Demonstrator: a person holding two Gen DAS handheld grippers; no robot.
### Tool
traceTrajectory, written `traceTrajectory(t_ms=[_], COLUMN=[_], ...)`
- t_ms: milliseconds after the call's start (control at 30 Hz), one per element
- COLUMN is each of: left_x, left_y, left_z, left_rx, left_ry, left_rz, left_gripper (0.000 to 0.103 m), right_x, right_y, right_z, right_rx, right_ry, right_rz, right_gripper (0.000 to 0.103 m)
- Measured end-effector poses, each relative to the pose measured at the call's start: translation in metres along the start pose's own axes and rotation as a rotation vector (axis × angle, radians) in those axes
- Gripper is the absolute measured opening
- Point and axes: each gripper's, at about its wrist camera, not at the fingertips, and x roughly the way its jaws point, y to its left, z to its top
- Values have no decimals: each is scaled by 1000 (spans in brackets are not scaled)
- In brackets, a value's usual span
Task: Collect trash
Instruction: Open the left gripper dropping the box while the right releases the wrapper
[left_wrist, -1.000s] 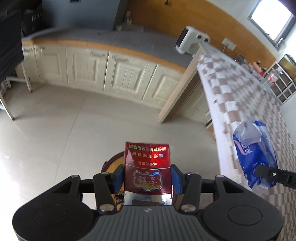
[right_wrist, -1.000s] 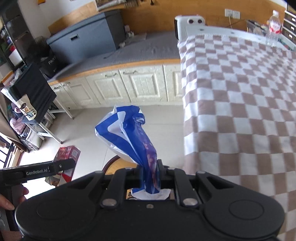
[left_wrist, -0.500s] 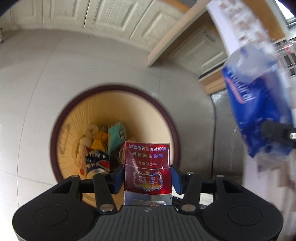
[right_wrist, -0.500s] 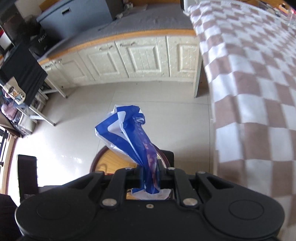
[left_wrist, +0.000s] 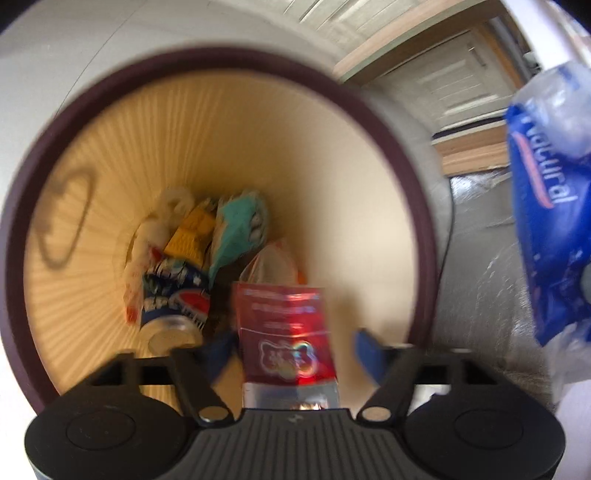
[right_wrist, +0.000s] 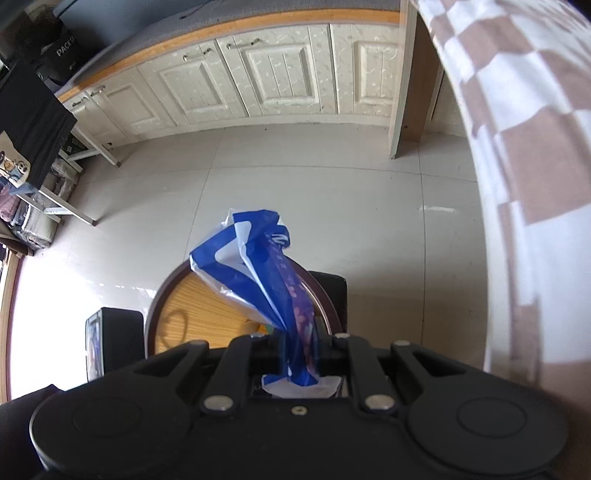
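Your left gripper (left_wrist: 291, 345), jaws just spread, frees the red packet (left_wrist: 286, 332) above the trash bin (left_wrist: 406, 155) so it drops inside, while at 3 o'clock your right gripper (right_wrist: 297, 345) pinches the blue wrapper (right_wrist: 255, 266), awaiting its turn.

bin (left_wrist: 413, 206) on floor (right_wrist: 332, 206), below left gripper (left_wrist: 293, 349) | packet (left_wrist: 288, 332) between its spread jaws, over bin mouth | can (left_wrist: 173, 314) and wrappers (left_wrist: 236, 229) in bin bottom | plastic bag (right_wrist: 258, 273) in right gripper (right_wrist: 297, 354), above bin rim | cabinets (right_wrist: 273, 74) behind | table (right_wrist: 535, 155) right of bin
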Motion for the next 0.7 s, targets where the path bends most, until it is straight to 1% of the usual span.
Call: traceTrajectory(t_ms=[67, 133, 233, 333, 433, 500, 533, 567, 633, 700], left_x=[4, 1, -12, -30, -50, -67, -76, -87, -104, -118], left_y=[3, 5, 6, 4, 3, 5, 7, 9, 17, 27], left_z=[-3, -7, -10, -12, -13, -14, -15, -15, -17, -19], left_rx=[3, 8, 52, 130, 190, 211, 215, 213, 197, 169], left_ry=[14, 7, -29, -83, -138, -184, -211, -239, -286, -317], left_rz=[11, 28, 64, 107, 142, 166, 183, 199, 221, 245], left_gripper=[83, 84, 84, 84, 85, 87, 90, 92, 94, 96], right_x=[8, 15, 31, 48, 67, 80, 85, 91, 103, 115], right_y=[0, 0, 1, 3, 2, 1, 1, 1, 2, 4], right_z=[1, 0, -1, -1, 0, 0, 1, 1, 1, -1], right_rx=[-1, 1, 9, 49, 136, 208, 239, 272, 338, 395], right_ry=[16, 38, 81, 135, 187, 215, 226, 237, 259, 285], right_rz=[1, 8, 22, 45, 67, 89, 98, 108, 121, 143], right_gripper=[14, 13, 14, 14, 14, 14, 15, 15, 17, 18])
